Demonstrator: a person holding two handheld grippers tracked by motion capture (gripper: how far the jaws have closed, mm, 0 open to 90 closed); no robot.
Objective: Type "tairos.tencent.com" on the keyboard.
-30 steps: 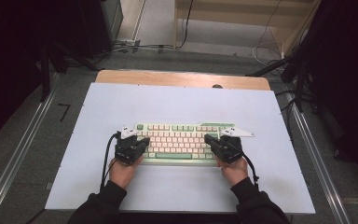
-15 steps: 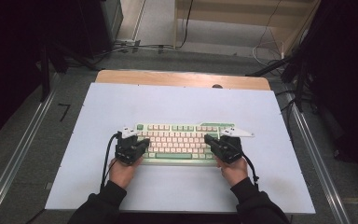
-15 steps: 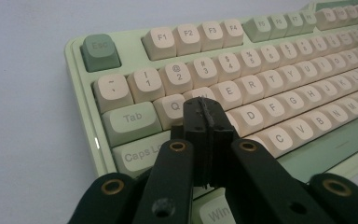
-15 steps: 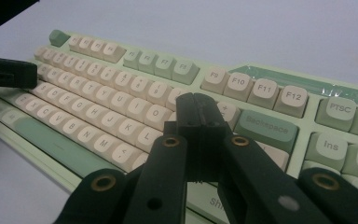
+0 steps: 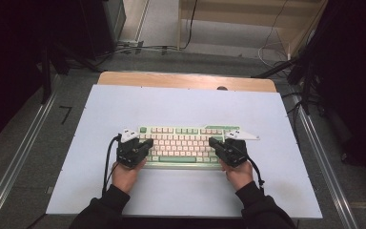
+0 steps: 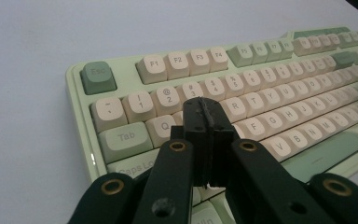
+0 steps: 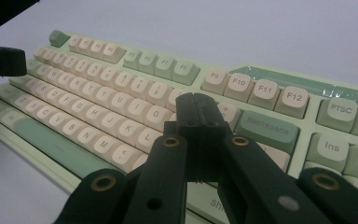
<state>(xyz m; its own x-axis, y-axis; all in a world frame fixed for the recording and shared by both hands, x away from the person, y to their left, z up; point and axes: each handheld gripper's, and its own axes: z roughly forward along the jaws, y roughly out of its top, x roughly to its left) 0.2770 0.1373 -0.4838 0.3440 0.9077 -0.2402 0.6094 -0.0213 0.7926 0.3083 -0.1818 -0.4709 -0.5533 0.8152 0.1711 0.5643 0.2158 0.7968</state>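
A green and cream keyboard (image 5: 183,145) lies on the white table (image 5: 186,105), a little toward six o'clock from the middle, long side running from nine to three o'clock. The left gripper (image 5: 138,142) sits over the keyboard's nine o'clock end, jaws clenched together on nothing, tips above the keys beside Q (image 6: 162,127) in the left gripper view (image 6: 204,112). The right gripper (image 5: 218,144) sits over the three o'clock end, clenched and empty too, its tips (image 7: 196,106) above the keys at nine o'clock of Backspace (image 7: 265,126).
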